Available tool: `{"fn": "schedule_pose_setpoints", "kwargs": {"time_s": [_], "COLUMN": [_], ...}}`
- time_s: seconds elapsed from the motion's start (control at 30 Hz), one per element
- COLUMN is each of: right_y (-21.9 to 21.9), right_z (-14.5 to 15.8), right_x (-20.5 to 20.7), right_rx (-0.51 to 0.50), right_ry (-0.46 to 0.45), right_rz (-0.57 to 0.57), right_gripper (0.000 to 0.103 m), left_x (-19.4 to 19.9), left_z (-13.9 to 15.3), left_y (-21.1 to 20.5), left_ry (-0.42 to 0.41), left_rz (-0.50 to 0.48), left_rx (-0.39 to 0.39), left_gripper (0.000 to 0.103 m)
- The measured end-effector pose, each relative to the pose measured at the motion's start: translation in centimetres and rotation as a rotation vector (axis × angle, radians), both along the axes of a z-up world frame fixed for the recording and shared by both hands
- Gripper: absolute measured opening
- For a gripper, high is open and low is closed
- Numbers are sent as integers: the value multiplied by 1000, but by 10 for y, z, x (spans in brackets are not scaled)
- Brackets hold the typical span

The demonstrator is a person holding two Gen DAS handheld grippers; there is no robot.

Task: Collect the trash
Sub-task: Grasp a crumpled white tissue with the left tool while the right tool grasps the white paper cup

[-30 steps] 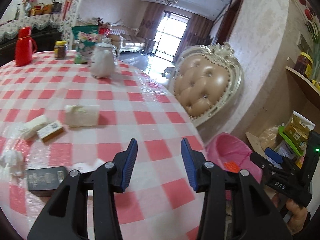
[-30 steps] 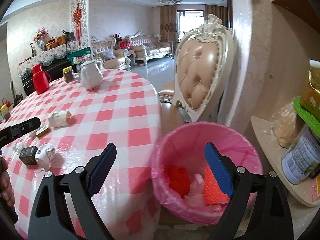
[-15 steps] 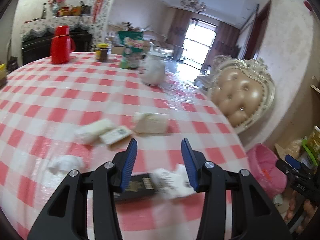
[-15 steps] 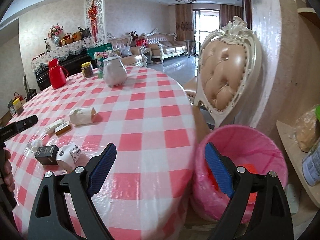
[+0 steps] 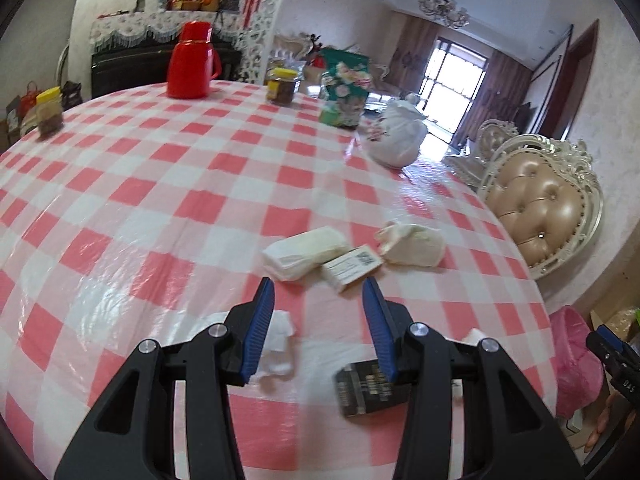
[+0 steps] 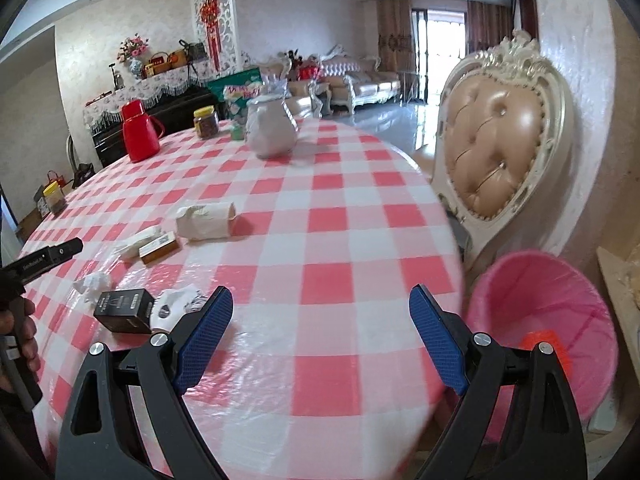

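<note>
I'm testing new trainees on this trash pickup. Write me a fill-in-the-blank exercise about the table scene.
1. The tablecloth is checked in white and ____.
2. The bin beside the table has a liner coloured ____.
3. Both jaws of the left hand-held gripper stand open, with ____ held between them.
4. The flask at the far side of the table is coloured ____.

Missing words: red; pink; nothing; red

Perhaps six scraps [image 5: 303, 251]; two jars [image 5: 281, 85]; one bin [image 6: 541, 336].
</note>
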State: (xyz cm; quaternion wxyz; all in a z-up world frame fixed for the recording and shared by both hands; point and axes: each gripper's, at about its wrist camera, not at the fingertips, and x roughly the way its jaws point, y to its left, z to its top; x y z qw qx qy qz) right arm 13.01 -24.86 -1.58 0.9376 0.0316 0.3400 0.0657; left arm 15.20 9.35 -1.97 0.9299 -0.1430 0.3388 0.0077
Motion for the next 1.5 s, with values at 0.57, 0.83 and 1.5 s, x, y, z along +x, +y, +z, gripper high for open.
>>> {"fn": "schedule_pose_setpoints", "kwargs": {"time_s": [0.57,0.83,1.5], "right_y": [63,87,129], "right_z": [-26,-38,-59], "right_x": [26,33,41], "right_rx": [-33,-47,-122], "right_ry": [76,107,160], "right_rz": [122,169,243], "right_gripper": [84,84,84], "left_x": [15,20,16], "left_z": [-46,-59,-51], "left_y": [12,9,7], "left_ry": [144,207,175], "left_rz": [25,25,6], "left_rx": [21,63,46], "left_gripper": [44,34,14]}}
